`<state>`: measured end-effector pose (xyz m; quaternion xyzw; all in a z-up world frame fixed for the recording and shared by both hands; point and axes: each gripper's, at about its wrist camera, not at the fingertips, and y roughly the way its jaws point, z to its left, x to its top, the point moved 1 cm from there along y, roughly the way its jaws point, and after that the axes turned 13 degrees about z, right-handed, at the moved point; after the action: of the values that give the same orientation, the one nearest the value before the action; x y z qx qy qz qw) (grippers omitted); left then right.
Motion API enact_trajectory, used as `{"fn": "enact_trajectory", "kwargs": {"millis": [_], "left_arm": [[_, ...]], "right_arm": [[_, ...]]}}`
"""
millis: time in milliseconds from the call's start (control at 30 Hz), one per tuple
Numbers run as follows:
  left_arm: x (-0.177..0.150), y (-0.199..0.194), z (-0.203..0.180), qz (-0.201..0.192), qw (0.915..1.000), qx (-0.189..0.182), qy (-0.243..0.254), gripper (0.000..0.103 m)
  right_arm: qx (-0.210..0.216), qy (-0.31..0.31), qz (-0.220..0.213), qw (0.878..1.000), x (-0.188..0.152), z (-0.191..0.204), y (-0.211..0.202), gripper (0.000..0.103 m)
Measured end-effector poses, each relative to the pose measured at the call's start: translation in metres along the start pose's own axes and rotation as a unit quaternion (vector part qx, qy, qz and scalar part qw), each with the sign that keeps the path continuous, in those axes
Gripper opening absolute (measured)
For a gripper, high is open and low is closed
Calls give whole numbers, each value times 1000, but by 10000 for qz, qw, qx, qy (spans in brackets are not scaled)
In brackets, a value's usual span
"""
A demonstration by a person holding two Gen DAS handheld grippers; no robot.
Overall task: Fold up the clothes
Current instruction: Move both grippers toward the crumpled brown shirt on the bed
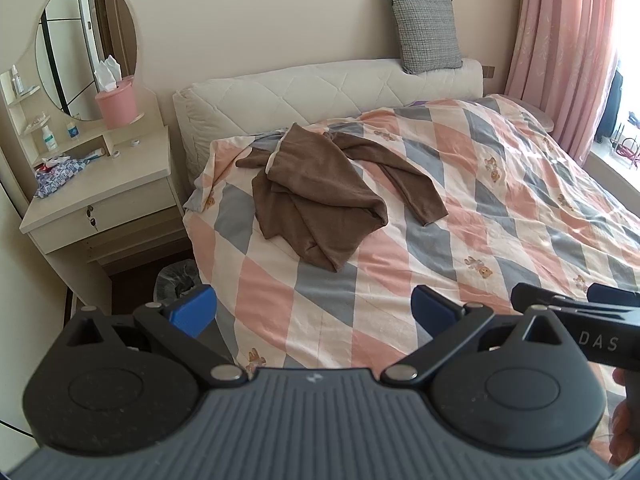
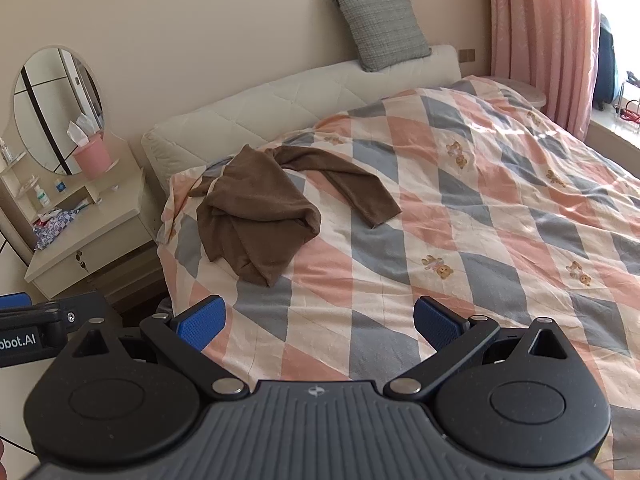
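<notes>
Checkered pink-and-grey quilt (image 1: 460, 208) covers the bed; a crumpled brown sweater (image 1: 320, 196) lies on it near the headboard (image 1: 320, 88), well ahead of both grippers. Left gripper (image 1: 314, 312) and right gripper (image 2: 320, 320) hover wide apart, empty.

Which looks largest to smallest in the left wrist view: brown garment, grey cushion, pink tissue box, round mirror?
1. brown garment
2. round mirror
3. grey cushion
4. pink tissue box

Mirror and cushion look fairly close in size, and fisheye distortion makes their order uncertain.
</notes>
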<state>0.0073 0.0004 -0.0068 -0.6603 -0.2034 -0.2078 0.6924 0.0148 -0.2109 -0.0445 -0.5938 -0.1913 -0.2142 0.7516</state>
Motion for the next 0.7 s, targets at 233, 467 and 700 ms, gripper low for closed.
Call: {"fn": "enact_trajectory", "kwargs": {"millis": [233,467,700], "left_arm": [[1,0,4,16,10000,-41,-20,102],[8,2,4,30,10000,-21,4,102],[9,-1,17,23,10000,-8,-33,102]], "right_arm": [[-31,15,-36,10000,2,5,-1,103],[-62,30,-72,10000,4,10,-2,103],[-38,36,-110,9999,5,19,-2,103]]}}
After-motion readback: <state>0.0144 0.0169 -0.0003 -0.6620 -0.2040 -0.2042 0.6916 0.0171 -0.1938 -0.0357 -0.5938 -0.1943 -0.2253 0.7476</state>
